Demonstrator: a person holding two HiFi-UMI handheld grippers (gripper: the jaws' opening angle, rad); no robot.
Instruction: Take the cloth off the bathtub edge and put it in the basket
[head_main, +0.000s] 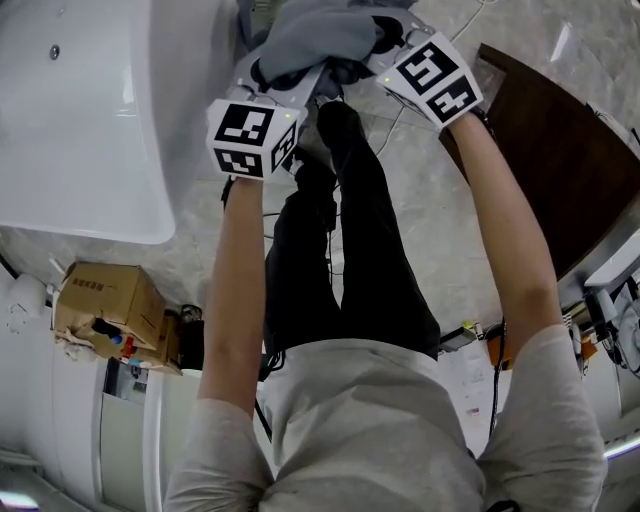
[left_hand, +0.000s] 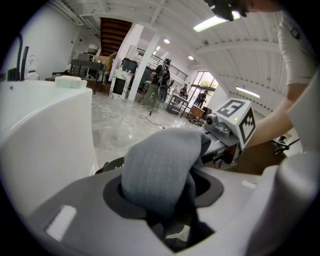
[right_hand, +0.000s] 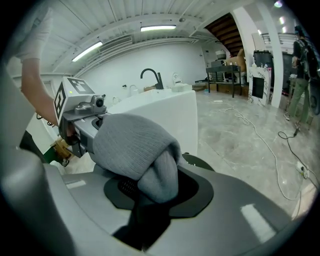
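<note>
The floor (head_main: 430, 210) is pale grey polished stone with faint veining. A white bathtub (head_main: 80, 120) stands on it at the left. A worn cardboard box (head_main: 105, 300) sits on the floor near the tub's rounded corner. A thin white cable (right_hand: 255, 131) trails loosely across the open floor. A dark brown wooden board (head_main: 560, 160) shows at the right; whether it rests on the floor cannot be told.

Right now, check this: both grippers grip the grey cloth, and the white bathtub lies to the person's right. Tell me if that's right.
Not quite. The white bathtub lies to the person's left, as the head view shows. The rest holds: the left gripper and right gripper both have their jaws shut on the grey cloth.
</note>
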